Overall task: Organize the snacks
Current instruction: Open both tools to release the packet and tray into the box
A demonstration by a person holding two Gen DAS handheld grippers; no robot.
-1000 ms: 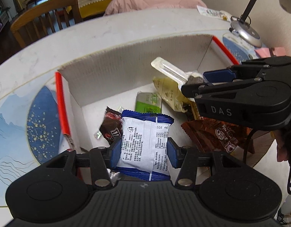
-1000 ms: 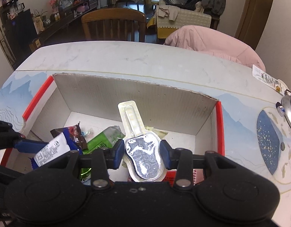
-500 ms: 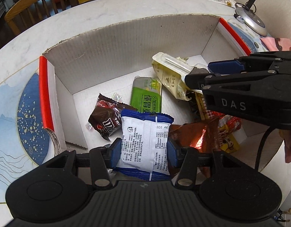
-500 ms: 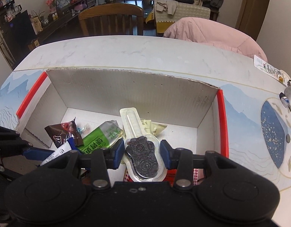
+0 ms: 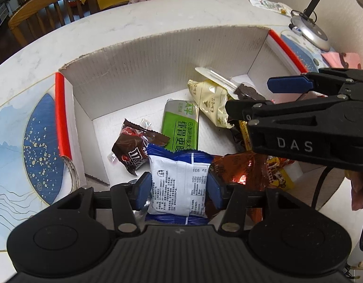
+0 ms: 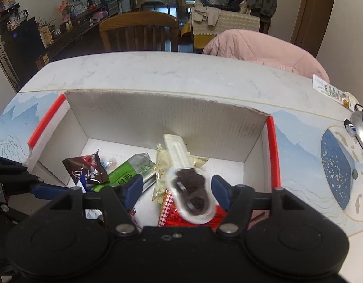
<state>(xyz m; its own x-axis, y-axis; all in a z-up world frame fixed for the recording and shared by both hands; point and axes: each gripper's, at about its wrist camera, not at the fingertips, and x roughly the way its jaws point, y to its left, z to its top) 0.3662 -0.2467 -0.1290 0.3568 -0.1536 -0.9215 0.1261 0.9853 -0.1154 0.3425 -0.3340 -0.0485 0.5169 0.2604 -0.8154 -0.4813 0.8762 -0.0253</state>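
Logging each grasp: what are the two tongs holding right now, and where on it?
Left tongs clamp the blue-and-white packet by its side edges. Right tongs hold nothing; their jaws have just been opening, and the clear-wrapped chocolate snack lies loose between them.

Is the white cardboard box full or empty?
Partly filled: white cardboard box holds several snack packets, with bare floor showing.

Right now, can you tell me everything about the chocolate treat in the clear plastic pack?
The chocolate treat is a dark, bumpy piece sealed in a clear plastic pack with a long pale handle-like end pointing at the cardboard box's back wall. It looks blurred. It sits between the right hand-held gripper's blue pads, which have just been opening and no longer press it. It lies over a cream wrapper and a red packet inside the box.
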